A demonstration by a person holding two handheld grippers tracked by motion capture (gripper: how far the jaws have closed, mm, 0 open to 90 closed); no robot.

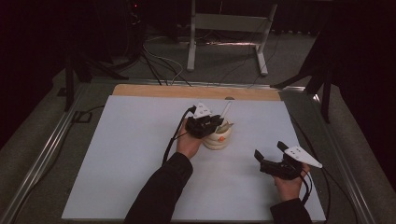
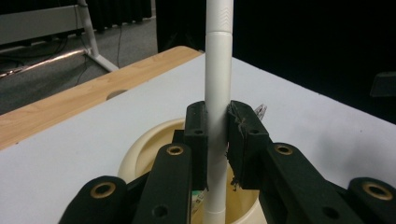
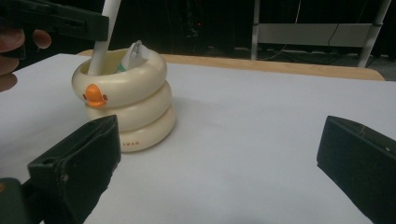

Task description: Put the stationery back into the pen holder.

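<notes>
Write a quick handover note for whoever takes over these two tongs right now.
Left tongs: shut on the white pen, which stands upright with its lower end inside the cream duck holder.
Right tongs: open, holding nothing, resting on the white table to the holder's right.
Holder sits mid-table; another item lies inside it, too unclear to name.
Done: pen gripped.
Left: whether the pen goes in or comes out cannot be told; the grip needs finishing either way.

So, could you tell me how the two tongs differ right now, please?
The left tongs are shut on the white pen over the cream holder; the right tongs stand open with nothing between them. The left tongs reach the holder; the right tongs sit apart from it. Both are black and hand-held.
</notes>
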